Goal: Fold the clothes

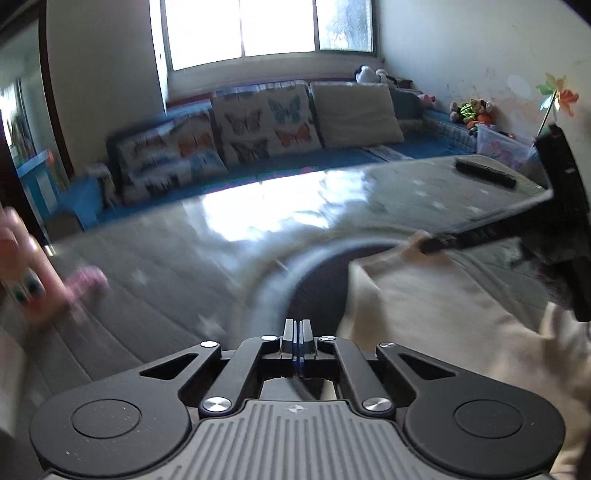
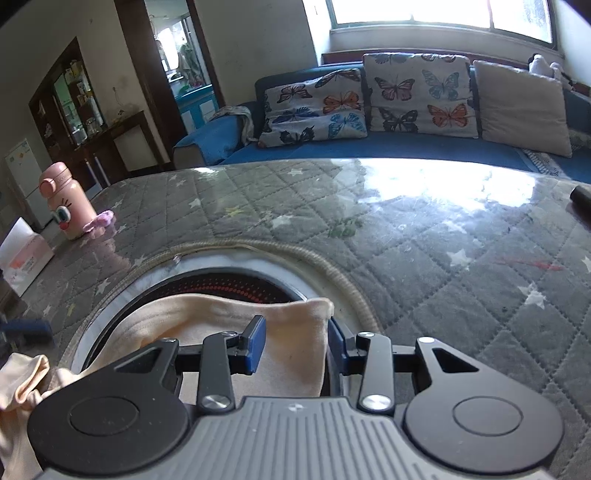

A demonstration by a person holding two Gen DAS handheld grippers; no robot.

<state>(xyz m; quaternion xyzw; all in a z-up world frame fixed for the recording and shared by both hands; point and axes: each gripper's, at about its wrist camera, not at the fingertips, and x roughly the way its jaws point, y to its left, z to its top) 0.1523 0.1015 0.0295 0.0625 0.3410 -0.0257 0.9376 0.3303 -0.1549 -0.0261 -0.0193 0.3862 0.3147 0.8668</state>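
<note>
While you hold two tongs over a cream garment [image 2: 221, 325], your left gripper [image 1: 297, 328] has its jaws pressed together with nothing between them. Your right gripper [image 2: 293, 341] has its jaws apart, one on each side of the garment's edge; the blue pads do not look to be pressing the cloth. The garment lies across a round dark opening [image 2: 229, 288] set into the table [image 2: 461, 258], with more of it bunched at the near left edge.

Closing the right jaws could catch only a thin edge, so the cloth may slip free when lifted. Loose fabric could also sag into the round opening and drag. The left view is blurred, so aim there is uncertain.

Covering the table is a grey quilted cloth with pale stars under a shiny clear sheet. A pink bottle [image 2: 66, 201] stands at its far left. Behind, a blue sofa [image 2: 369, 151] holds butterfly cushions [image 2: 417, 94] beneath a bright window [image 2: 443, 14].
</note>
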